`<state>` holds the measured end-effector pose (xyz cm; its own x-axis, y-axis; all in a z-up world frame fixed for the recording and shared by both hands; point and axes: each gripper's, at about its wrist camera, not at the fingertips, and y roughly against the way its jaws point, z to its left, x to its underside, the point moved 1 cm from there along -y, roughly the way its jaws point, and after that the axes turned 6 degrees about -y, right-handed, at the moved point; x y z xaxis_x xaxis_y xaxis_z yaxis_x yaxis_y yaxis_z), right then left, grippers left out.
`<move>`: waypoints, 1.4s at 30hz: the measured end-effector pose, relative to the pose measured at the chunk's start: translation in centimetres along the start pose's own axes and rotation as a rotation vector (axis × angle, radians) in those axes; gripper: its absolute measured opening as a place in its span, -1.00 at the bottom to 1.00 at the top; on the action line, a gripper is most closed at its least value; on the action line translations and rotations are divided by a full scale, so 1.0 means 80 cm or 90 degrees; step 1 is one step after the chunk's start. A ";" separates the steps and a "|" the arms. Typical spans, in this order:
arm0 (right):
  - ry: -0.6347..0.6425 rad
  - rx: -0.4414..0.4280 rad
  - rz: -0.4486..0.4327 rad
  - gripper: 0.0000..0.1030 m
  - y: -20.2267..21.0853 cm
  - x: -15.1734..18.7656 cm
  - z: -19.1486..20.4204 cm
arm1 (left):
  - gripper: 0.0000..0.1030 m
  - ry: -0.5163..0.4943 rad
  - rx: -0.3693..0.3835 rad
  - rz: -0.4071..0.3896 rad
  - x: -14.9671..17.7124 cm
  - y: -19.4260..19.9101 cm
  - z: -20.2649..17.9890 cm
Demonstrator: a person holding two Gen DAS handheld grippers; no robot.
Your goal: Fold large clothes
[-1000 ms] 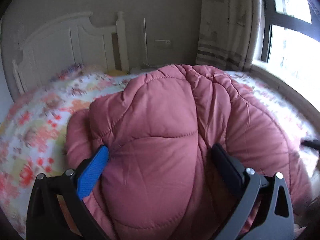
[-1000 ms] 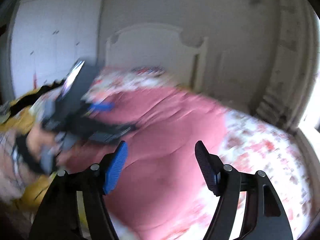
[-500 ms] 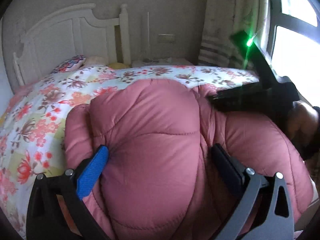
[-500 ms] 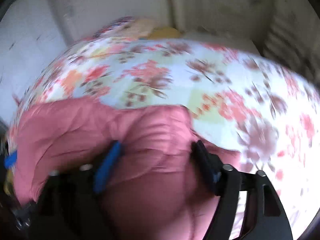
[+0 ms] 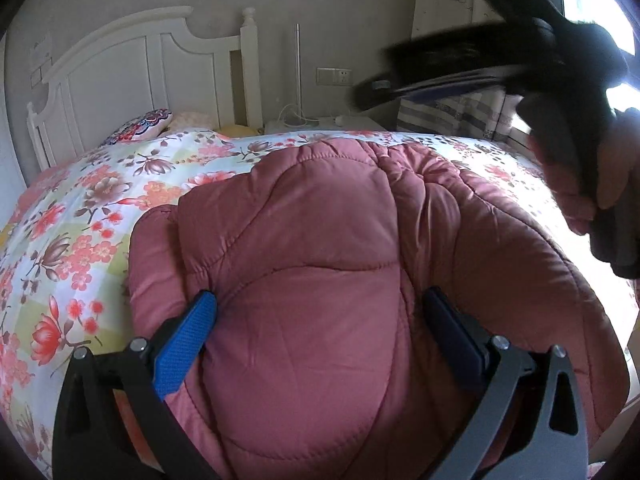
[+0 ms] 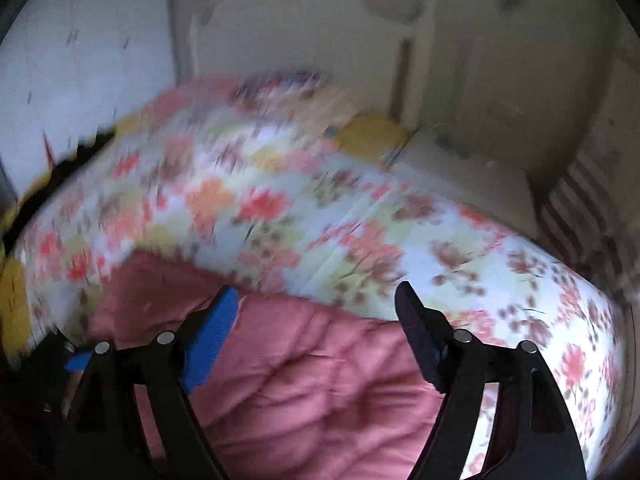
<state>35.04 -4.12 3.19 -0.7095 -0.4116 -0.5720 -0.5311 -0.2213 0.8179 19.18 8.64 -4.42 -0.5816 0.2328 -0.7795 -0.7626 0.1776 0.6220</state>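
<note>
Right gripper, swung clear, jaws just opening and empty above pink quilted coat; left gripper nearer, clamped on its fold.

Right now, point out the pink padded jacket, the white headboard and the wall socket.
pink padded jacket [image 5: 304, 320], left wrist view, quilted middle panel.
white headboard [image 5: 120, 76], left wrist view, flat panel.
wall socket [image 5: 335, 76], left wrist view, plate face.

Jacket: pink quilted cloth, padded, soft matt sheen
Bedspread: smooth printed floral cloth
Headboard, upper left: white painted, probably wood, smooth
Left gripper: matt black frame, blue textured pad, bright metal pins
Curtain: striped cloth
</note>
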 end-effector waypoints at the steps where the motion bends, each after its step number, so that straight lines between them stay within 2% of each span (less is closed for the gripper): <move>1: 0.020 0.015 0.049 0.55 -0.028 0.008 0.009 | 0.96 0.001 0.001 0.000 0.000 0.000 0.000; 2: 0.012 0.016 0.069 0.57 -0.047 0.013 0.009 | 0.96 0.001 0.001 0.000 0.000 0.000 0.000; 4: -0.013 0.015 0.068 0.64 -0.048 0.011 0.004 | 0.96 0.000 -0.001 0.001 0.000 0.000 0.000; 7: -0.008 0.033 0.025 0.64 -0.027 0.014 0.005 | 0.96 0.005 0.000 0.009 0.001 -0.003 0.004; 12: -0.108 -0.023 -0.071 0.65 0.044 0.033 -0.020 | 0.96 0.010 0.010 0.006 0.003 0.000 0.005; 14: -0.108 0.006 -0.094 0.69 0.063 0.044 -0.022 | 0.96 0.013 0.008 0.005 0.003 0.001 0.005; 15: -0.084 0.051 -0.080 0.84 0.061 0.054 -0.020 | 0.96 0.015 0.008 0.004 0.003 0.001 0.005; 16: -0.063 0.080 -0.056 0.87 0.051 0.063 -0.019 | 0.96 0.017 0.009 0.004 0.003 0.001 0.006; 17: -0.047 0.079 -0.008 0.87 0.032 0.079 -0.020 | 0.96 0.019 0.010 0.003 0.003 0.001 0.006; 18: -0.063 0.058 -0.006 0.87 0.031 0.086 -0.027 | 0.96 0.021 0.012 0.003 0.003 0.001 0.007; 22: -0.211 -0.066 -0.069 0.87 0.077 0.119 -0.073 | 0.96 0.025 0.017 -0.002 0.004 0.007 0.011; 24: -0.255 -0.102 -0.087 0.87 0.097 0.145 -0.086 | 0.96 0.055 0.022 -0.009 0.008 0.016 0.022; 25: -0.266 -0.106 -0.093 0.88 0.105 0.160 -0.090 | 0.96 0.087 0.044 -0.012 0.011 0.023 0.035; 27: -0.301 -0.124 -0.091 0.88 0.110 0.190 -0.098 | 0.96 0.137 0.045 -0.013 0.017 0.033 0.058; 29: -0.358 -0.182 -0.079 0.88 0.108 0.219 -0.106 | 0.96 0.149 0.018 -0.001 0.025 0.036 0.075; 30: -0.397 -0.237 -0.074 0.88 0.103 0.236 -0.109 | 0.96 0.154 0.028 0.011 0.029 0.033 0.083; 31: -0.430 -0.294 -0.066 0.88 0.098 0.251 -0.109 | 0.96 0.172 0.059 0.025 0.037 0.028 0.092; 34: -0.473 -0.398 -0.028 0.89 0.081 0.275 -0.101 | 0.96 0.235 0.137 0.044 0.056 0.017 0.109; 37: -0.464 -0.434 -0.007 0.91 0.074 0.277 -0.091 | 0.96 0.292 0.211 0.067 0.075 0.003 0.120; 39: -0.446 -0.434 -0.007 0.91 0.075 0.275 -0.081 | 0.96 0.319 0.252 0.079 0.082 -0.005 0.125; 41: -0.421 -0.427 -0.027 0.91 0.079 0.272 -0.073 | 0.96 0.318 0.257 0.084 0.081 -0.008 0.122; 42: -0.415 -0.431 -0.059 0.84 0.084 0.273 -0.072 | 0.96 0.317 0.266 0.092 0.079 -0.010 0.120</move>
<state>18.64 -19.70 -3.42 -0.9060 0.1634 -0.3904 -0.3614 -0.7786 0.5129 18.80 19.17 -9.12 -0.8076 -0.1694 -0.5649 -0.5514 0.5565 0.6214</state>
